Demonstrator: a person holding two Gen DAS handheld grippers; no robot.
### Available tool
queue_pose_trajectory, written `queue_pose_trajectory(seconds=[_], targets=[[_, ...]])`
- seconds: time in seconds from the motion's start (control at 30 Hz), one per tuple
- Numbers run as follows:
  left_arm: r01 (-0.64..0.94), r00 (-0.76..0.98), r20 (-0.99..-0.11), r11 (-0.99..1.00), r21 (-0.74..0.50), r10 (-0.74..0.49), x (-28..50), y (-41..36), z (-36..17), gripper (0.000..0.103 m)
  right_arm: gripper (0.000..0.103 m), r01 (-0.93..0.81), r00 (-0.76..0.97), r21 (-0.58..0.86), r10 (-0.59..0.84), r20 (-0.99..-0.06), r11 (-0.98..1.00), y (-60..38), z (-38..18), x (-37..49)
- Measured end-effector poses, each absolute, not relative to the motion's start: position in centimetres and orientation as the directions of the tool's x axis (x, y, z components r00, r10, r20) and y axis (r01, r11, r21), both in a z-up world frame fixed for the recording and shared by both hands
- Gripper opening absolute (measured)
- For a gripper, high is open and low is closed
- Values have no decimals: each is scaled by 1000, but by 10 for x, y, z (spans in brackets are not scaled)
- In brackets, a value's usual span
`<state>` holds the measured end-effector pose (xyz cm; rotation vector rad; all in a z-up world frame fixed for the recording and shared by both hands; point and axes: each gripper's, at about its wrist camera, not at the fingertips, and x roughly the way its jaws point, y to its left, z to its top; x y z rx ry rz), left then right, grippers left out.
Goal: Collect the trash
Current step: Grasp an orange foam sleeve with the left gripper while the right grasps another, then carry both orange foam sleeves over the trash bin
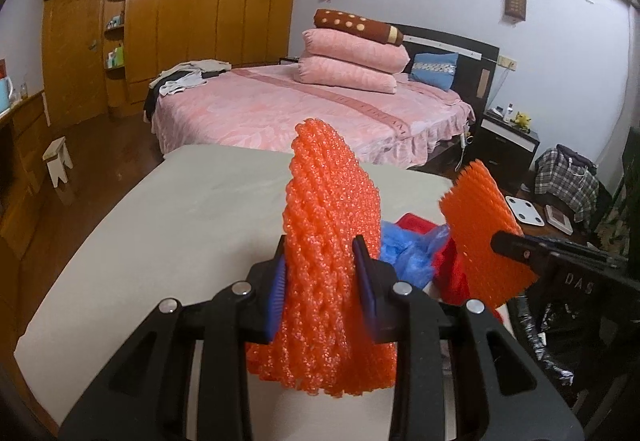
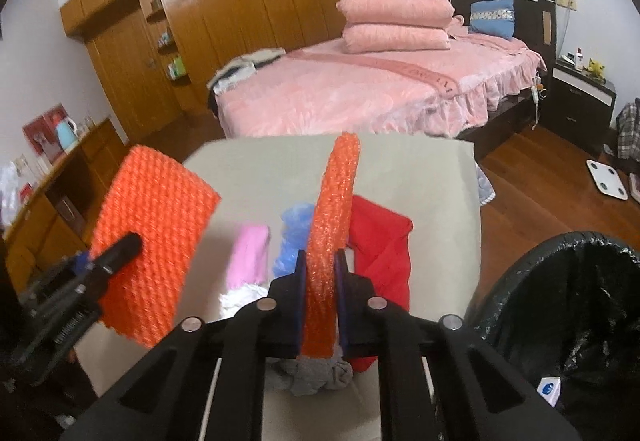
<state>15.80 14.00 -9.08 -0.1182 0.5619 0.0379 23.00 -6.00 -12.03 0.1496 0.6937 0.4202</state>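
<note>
My left gripper [image 1: 325, 261] is shut on an orange foam net sleeve [image 1: 328, 225] and holds it upright above the beige table [image 1: 160, 225]. My right gripper [image 2: 322, 267] is shut on a second orange foam net sleeve [image 2: 334, 209], held edge-on. Each sleeve also shows in the other view: the right one in the left wrist view [image 1: 480, 233], the left one in the right wrist view [image 2: 152, 241]. A bin lined with a black bag [image 2: 568, 305] stands at the table's right edge, close to my right gripper.
On the table lie a blue plastic bag [image 2: 294, 237], a red cloth [image 2: 380, 245], a pink item [image 2: 250, 255] and a grey cloth [image 2: 316, 377]. A pink bed [image 1: 288, 109] stands behind the table, a wooden wardrobe [image 1: 180, 21] beyond. A white scale [image 2: 608, 177] lies on the floor.
</note>
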Motion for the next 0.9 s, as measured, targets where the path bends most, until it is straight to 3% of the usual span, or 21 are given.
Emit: queue_pose_trajectory(seconds=[0.37, 0.9], targets=[[-20, 872, -489, 996, -91, -27, 143, 113, -63, 30, 12, -337, 737, 276, 434, -518, 900, -83, -88, 205], [131, 880, -450, 989, -74, -151, 127, 34, -44, 30, 12, -242, 799, 258, 342, -494, 936, -162, -75, 164]])
